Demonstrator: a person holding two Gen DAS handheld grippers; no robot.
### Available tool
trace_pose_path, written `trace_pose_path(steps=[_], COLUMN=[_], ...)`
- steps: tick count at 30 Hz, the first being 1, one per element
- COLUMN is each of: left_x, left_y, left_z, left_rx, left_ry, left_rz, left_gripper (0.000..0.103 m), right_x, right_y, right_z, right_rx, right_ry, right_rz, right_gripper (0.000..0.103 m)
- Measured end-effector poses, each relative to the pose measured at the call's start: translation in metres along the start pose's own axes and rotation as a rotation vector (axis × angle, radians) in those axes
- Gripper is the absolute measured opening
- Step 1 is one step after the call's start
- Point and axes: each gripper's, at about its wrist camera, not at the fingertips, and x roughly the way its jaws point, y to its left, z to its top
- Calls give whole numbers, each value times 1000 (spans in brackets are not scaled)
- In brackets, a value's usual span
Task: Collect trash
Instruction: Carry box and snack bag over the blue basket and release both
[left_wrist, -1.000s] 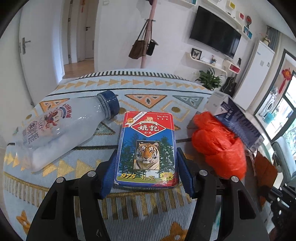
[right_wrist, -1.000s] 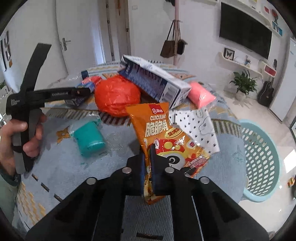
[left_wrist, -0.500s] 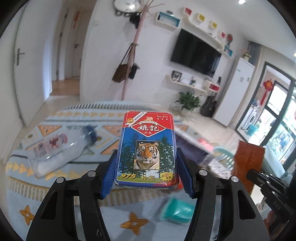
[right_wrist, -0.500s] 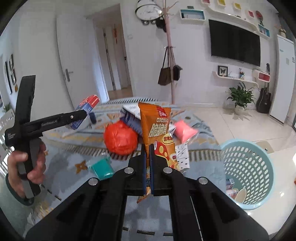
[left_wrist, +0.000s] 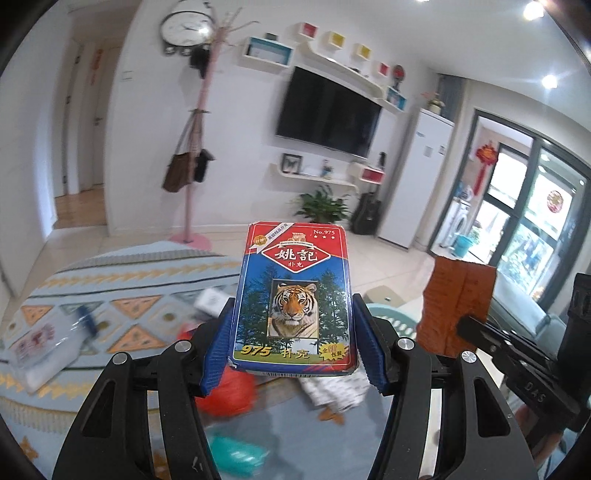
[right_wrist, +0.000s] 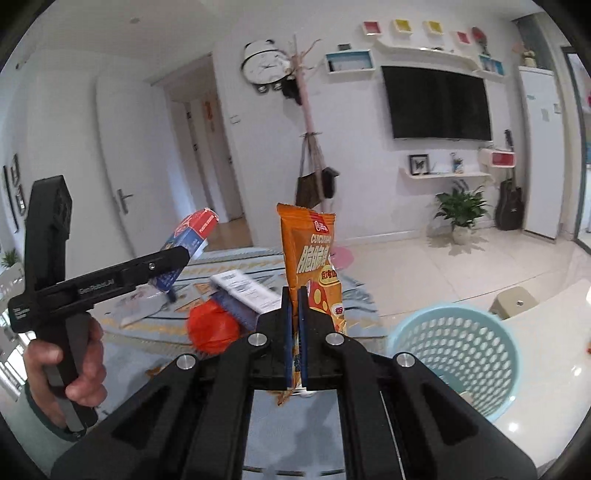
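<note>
So the playing-card box (left_wrist: 293, 299) with the tiger on it is sitting square between your left gripper's (left_wrist: 293, 343) blue pads (left_wrist: 216, 345), pinched on both long sides with the front face up to the camera, and it's lifted up above the patterned tablecloth (left_wrist: 140, 280) rather than lying on it. Over on the other side, the orange snack bag (right_wrist: 312, 266) is standing upright in your right gripper (right_wrist: 294, 339), whose fingers are squeezed nearly together on the bag's lower part, so most of the bag sticks up past the tips. From the right wrist view you can see your left hand (right_wrist: 68, 365) wrapped round the handle of the left tool, with the card box poking out the front end up and to the left of the snack bag, well apart from it. The light blue basket (right_wrist: 454, 354) is down on the floor at the lower right, below and to the right of the snack bag. On the table there's a red plastic bag (right_wrist: 212, 328), a blue and white carton (right_wrist: 242, 295) just beside it, a clear bottle (left_wrist: 44, 343) lying on its side at the left, and something teal (left_wrist: 236, 454) that's too blurred to name.
</note>
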Motion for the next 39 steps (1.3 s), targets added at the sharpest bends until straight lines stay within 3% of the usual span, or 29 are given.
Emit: trace_pose_path(steps=[10,18,24,28,29,30,34,38,39], left_x=[82,175,215,226,228,226,221,204,198], left_y=[-86,-131,-141,-140,-139,-139,-134,-125,-122], left_z=[12,-21,-43,-50,-52,-52,-52,-48,-47], left_rx=[51,41,63,91,89,84,72,42,35], left_ry=[75,251,346,360,361,362,362,331,322], left_rz=[-123,-188,-188,-155,-145,-146,-160,-170,-173], left_gripper=[58,58,58,61,69,79,80,82,82], right_x=[5,44,70,84,87,89,88,83,80], right_y=[-105,-186,-216,-224,-227,-230,-228,-223,-221], right_z=[-6,-57,-90,-101,-103,-105,-109,-110,-108], right_rx=[137,311,384,402,415,429,436,435,431], right_ry=[11,136,230,281,300,312,325,322,313], right_rz=[-183,-291,-344,-336,-322,-308,-305,-313,-321], right_gripper=[2,2,2,3,3,5,18,57,59])
